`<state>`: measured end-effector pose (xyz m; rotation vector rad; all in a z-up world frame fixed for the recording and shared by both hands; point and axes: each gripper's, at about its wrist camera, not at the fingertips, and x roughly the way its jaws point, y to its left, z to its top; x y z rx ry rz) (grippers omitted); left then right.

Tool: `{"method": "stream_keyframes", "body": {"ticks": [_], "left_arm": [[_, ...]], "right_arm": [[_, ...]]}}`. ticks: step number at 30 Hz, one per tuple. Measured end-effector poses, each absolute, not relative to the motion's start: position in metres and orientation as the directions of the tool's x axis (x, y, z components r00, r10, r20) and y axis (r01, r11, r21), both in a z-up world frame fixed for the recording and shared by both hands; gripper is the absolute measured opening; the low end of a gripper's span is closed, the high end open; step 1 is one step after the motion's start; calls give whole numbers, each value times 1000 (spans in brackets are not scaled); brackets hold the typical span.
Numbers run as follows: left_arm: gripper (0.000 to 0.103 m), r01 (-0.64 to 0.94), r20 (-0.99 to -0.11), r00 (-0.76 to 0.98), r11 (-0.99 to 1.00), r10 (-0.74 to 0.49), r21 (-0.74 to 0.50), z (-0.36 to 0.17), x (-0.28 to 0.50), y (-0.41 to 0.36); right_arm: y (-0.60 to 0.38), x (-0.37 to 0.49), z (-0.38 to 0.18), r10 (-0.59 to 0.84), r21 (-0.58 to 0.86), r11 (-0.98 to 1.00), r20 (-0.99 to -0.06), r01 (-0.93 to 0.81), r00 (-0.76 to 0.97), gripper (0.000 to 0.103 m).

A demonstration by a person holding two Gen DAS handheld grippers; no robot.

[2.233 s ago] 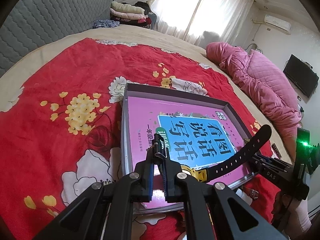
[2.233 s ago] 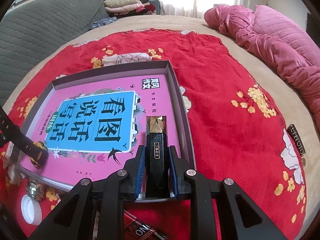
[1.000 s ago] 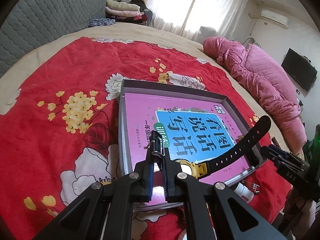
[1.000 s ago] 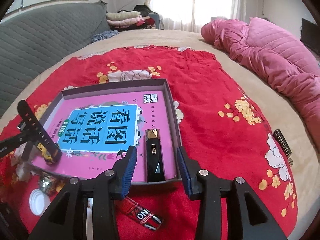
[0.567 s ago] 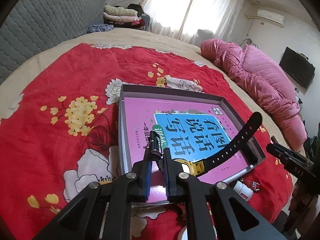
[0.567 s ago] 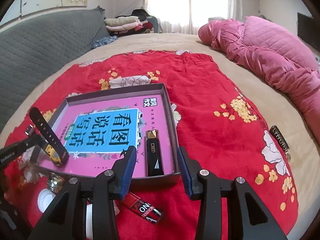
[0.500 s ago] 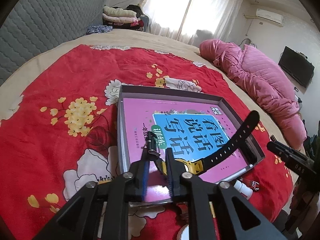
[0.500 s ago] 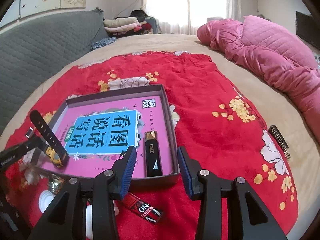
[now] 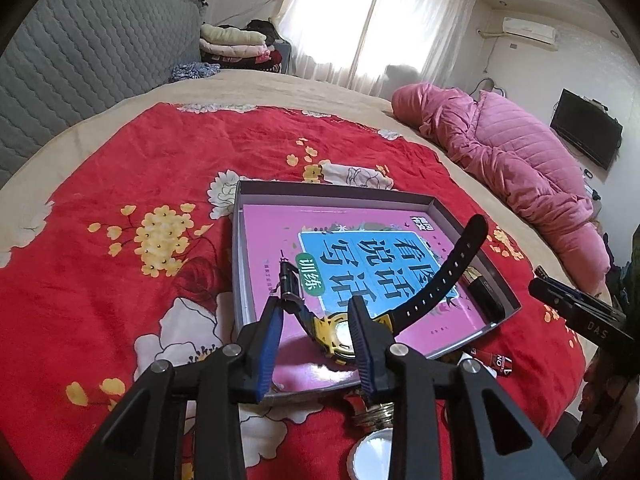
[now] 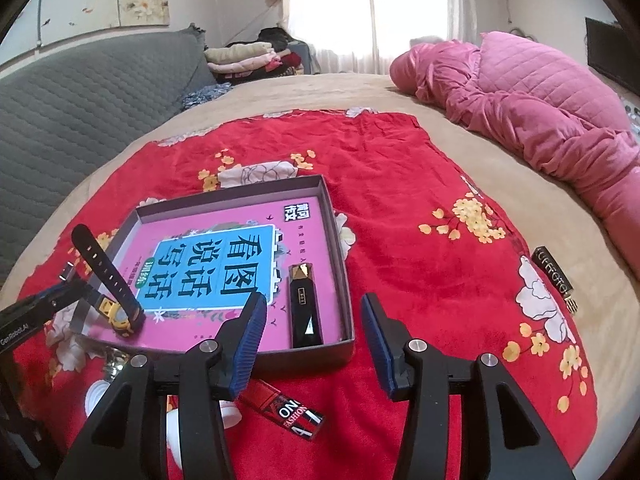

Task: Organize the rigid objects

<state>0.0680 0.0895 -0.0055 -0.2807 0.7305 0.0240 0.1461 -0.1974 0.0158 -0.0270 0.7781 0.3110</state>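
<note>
We see left gripper [image 9: 316,312] jaws opening around the watch [image 9: 340,334], pads clear; watch sits in tray [image 9: 336,190] at 6 o'clock. Right gripper [image 10: 314,320] opening, nothing between.

White cap [image 10: 96,398] half hidden behind the gripper; tube [image 9: 494,362] partly behind tray [image 9: 500,280].

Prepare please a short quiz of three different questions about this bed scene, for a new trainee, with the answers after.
1. True or false: the black lipstick case lies inside the grey tray.
2. Which lies outside the tray? A) watch B) pink book C) red tube
3. Fill in: the watch's dial rim is ____.

Key: 1 true; 2 C; 3 yellow.
</note>
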Motion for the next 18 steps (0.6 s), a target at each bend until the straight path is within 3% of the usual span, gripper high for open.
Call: {"method": "stream_keyframes", "body": {"ticks": [4,8,18], "left_arm": [[34,-120,-659,749,963,-73,-243,-3,65,89],[47,-143,-653,757,965,-38,-222,1,60,86],[50,-134,-642,765,963,-48,-232,13,54,78]], "right_arm": [[-196,143,19,269,88,953,-688,-291,674,51],[-195,141,22,278,95,951,-684,-295,675,51],[-191,136,29,288,85,946,-665,-314,689,53]]}}
